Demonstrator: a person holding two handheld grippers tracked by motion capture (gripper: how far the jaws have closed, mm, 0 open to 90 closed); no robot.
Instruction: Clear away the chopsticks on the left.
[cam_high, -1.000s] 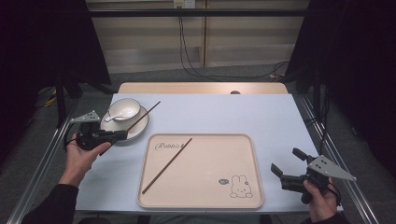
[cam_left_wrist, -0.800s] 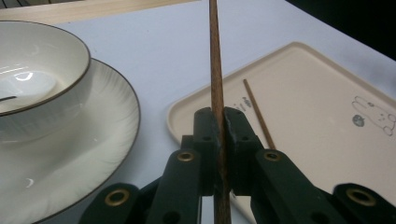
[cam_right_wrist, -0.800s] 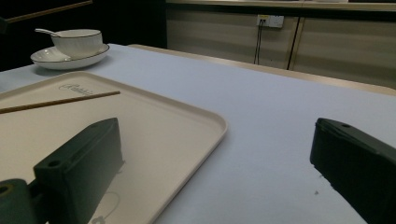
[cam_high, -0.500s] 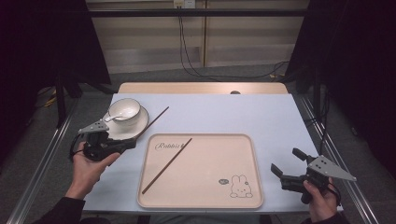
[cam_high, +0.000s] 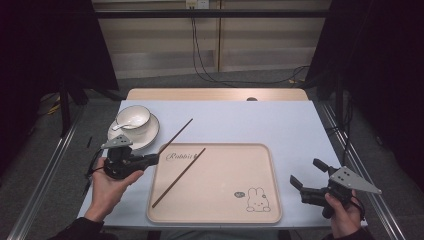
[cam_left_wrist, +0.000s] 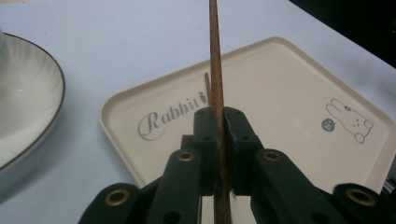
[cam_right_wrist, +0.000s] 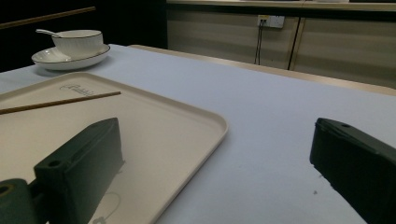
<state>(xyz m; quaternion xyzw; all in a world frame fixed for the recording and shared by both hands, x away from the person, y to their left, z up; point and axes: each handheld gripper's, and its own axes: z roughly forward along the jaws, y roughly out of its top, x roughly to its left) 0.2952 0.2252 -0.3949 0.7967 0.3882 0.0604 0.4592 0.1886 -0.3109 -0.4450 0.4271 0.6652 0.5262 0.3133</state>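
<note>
one brown chopstick (cam_high: 179, 170) lies diagonally in the tray (cam_high: 250, 215), another (cam_high: 176, 136) held.

Observed beige tray (cam_high: 220, 200) near table's (cam_high: 280, 125) front edge, one chopstick (cam_high: 179, 177) lying inside. Noted bowl (cam_high: 133, 117) on plate (cam_high: 150, 131) toward far left corner. Found left gripper (cam_high: 156, 158) clamping second chopstick (cam_high: 176, 136); right gripper (cam_high: 306, 174) spread, front right corner.
</note>
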